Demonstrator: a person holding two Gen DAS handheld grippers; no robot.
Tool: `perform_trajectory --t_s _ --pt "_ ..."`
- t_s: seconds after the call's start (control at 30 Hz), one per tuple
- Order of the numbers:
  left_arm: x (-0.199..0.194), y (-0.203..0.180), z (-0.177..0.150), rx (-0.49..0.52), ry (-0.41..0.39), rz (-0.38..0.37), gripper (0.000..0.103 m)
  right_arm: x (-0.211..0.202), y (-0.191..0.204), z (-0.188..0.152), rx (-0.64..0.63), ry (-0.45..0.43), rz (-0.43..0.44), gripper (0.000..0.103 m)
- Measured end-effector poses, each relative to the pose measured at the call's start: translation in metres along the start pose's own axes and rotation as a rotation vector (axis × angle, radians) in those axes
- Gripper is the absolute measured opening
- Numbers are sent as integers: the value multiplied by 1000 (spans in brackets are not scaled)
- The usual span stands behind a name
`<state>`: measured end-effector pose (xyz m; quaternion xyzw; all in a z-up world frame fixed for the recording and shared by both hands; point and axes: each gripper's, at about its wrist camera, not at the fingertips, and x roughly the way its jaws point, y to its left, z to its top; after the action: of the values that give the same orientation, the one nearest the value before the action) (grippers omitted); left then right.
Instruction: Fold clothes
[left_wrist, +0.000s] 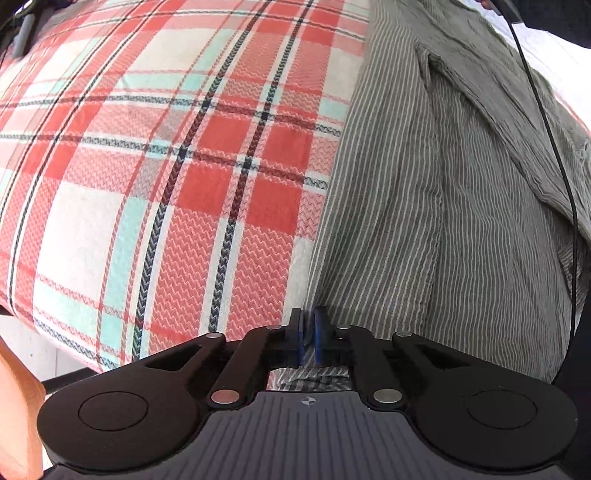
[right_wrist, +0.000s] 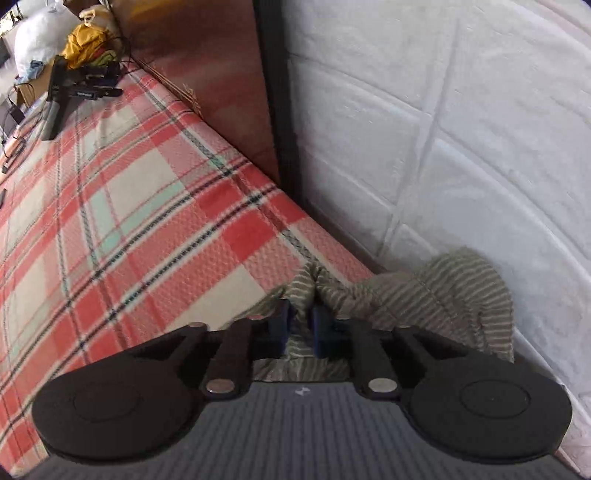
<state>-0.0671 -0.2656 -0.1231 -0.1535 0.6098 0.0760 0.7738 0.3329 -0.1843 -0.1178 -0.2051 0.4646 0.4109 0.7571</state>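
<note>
I hold my left gripper (left_wrist: 309, 332) over the near left edge of the striped shirt (left_wrist: 424, 206), its blue pads (left_wrist: 318, 334) drawn almost together, and I judge they pinch a thin edge of cloth, though the fabric inside the narrow gap is hard to make out. The shirt lies on the plaid bed cover (left_wrist: 166, 155), spread along the right side of that view, its long axis running from near me to far, with a placket or seam line running the same way; which end is the collar I cannot tell. A black cable (left_wrist: 550, 140) hangs over its right part. My right gripper (right_wrist: 300, 325) stands partly apart with a bunched ridge of the same shirt (right_wrist: 436, 288) between its pads, apparently clamped, at the bed's far right corner against the white quilted wall (right_wrist: 443, 129). To do this fold well, I judge that both grips should hold the edge firmly, lift together at equal height so the hem stays taut and straight, and carry it across parallel to the seam. I should keep the cable clear of the cloth and avoid dragging the cover beneath.
</note>
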Motion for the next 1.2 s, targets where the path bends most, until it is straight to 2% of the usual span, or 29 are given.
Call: perform_trajectory --t_s 0.07,0.2,0.27,0.33,0.37,0.4,0.47,0.57,0.7,0.83,0.9,1.03,1.07,1.1,1.2 --pt "-2 3 -2 -2 5 7 27 -11 -4 0 22 -39 -2 38" --pt "-20 14 -6 -9 -18 23 29 -43 -11 1 67 -152 7 42" --pt "-33 17 -6 -7 -44 23 30 -52 -13 1 70 -167 29 41" --pt "-44 17 -5 2 -75 15 30 -51 -14 1 66 -144 46 28" --pt "-47 16 -3 11 -88 8 30 -48 -15 0 67 -121 52 15" --pt "-48 13 0 22 -98 1 30 -43 -14 -2 68 -102 58 11" --pt "-43 0 10 48 -103 -13 30 -32 -10 -7 67 -69 61 11" --pt "-31 -14 6 95 -75 -28 30 -17 -5 -16 73 -41 23 11" --pt "-8 -25 -10 129 -17 -20 31 -4 -5 -22 112 -38 -36 13" --pt "-5 -22 -16 115 -22 -15 33 -2 -3 -18 120 -21 -73 13" --pt "-9 -21 -15 112 -17 -13 34 -14 0 -18 122 -53 -76 14" --pt "-29 -18 -6 111 -95 -12 43 -66 14 -36 129 -162 37 20" --pt "-34 -17 -3 111 -118 -11 47 -80 19 -46 120 -182 56 25" --pt "-40 -16 -1 111 -142 -11 50 -92 24 -58 117 -191 74 32" --pt "-40 -18 12 134 -177 -5 53 -119 43 -105 85 -182 85 40"
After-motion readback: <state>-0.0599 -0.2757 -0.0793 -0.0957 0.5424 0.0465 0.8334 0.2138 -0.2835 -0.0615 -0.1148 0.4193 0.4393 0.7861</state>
